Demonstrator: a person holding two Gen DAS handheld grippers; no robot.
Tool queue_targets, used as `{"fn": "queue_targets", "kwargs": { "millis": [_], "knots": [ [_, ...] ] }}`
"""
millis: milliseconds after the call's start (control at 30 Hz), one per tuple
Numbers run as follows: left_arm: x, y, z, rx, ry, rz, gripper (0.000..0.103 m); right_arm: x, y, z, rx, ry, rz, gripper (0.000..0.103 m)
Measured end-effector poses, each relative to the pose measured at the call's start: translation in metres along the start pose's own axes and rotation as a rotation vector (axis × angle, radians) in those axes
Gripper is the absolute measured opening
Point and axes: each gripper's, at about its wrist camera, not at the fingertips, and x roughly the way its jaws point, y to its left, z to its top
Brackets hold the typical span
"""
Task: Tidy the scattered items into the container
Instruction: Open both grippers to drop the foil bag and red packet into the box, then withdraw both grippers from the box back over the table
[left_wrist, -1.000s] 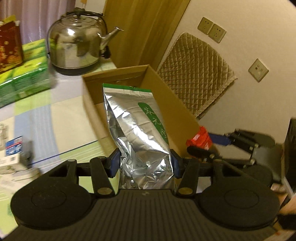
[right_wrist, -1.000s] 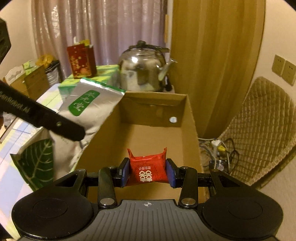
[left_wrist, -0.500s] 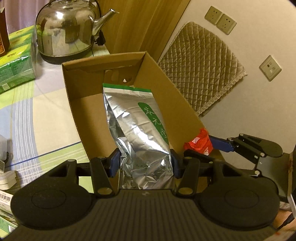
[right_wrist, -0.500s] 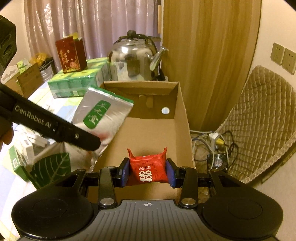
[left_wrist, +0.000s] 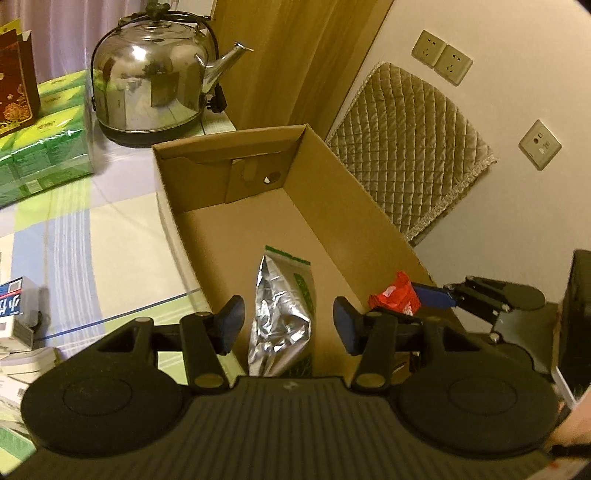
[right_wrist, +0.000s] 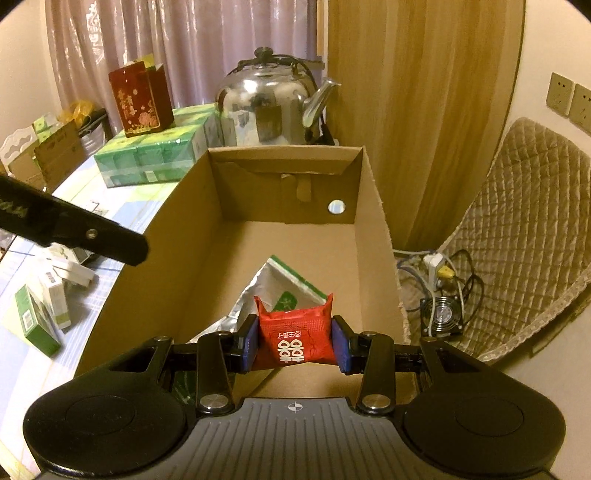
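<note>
- Background: beige wall with sockets, a quilted cushion (left_wrist: 410, 147) leaning on it, a wooden panel and pale curtains behind the desk (left_wrist: 74, 236) with its checked cloth.
- Cardboard box (right_wrist: 373, 221): open-topped, on the desk just in front of the steel kettle (left_wrist: 151, 77).
- Left gripper (left_wrist: 288, 321): jaws released, spread wide above the box's near end, touching nothing.
- Foil tea pouch (left_wrist: 284, 306): inside the box, lying tilted between the spread jaws but apart from both (silver, green label).
- Right gripper (right_wrist: 295, 338): jaws clenched on the red candy packet (right_wrist: 295, 336), held over the near end of the box, above the pouch.
- Green tissue pack (right_wrist: 147, 158): beside the kettle, with a red gift bag (right_wrist: 140, 99) on top.
- Small cartons (right_wrist: 40, 310): scattered on the desk left of the box.
</note>
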Motion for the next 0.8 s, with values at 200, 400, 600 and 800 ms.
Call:
{"fn": "queue_targets", "kwargs": {
  "millis": [200,400,600,800],
  "knots": [
    [-0.009,0.010,-0.011,-0.015,-0.003,0.018,0.049,0.001,0.001,-0.002,0.005,-0.007,0.001,0.063],
    [-0.019,0.016,-0.021,-0.019,-0.012,0.029,0.054,-0.006,0.004,-0.005,0.000,-0.011,0.000,0.064],
    [-0.036,0.023,-0.038,-0.037,-0.033,0.042,0.059,-0.020,0.015,-0.008,-0.011,-0.023,-0.009,0.069],
    [-0.061,0.029,-0.063,-0.051,-0.061,0.064,0.062,-0.042,0.041,-0.013,-0.032,-0.052,-0.006,0.073]
  ]
}}
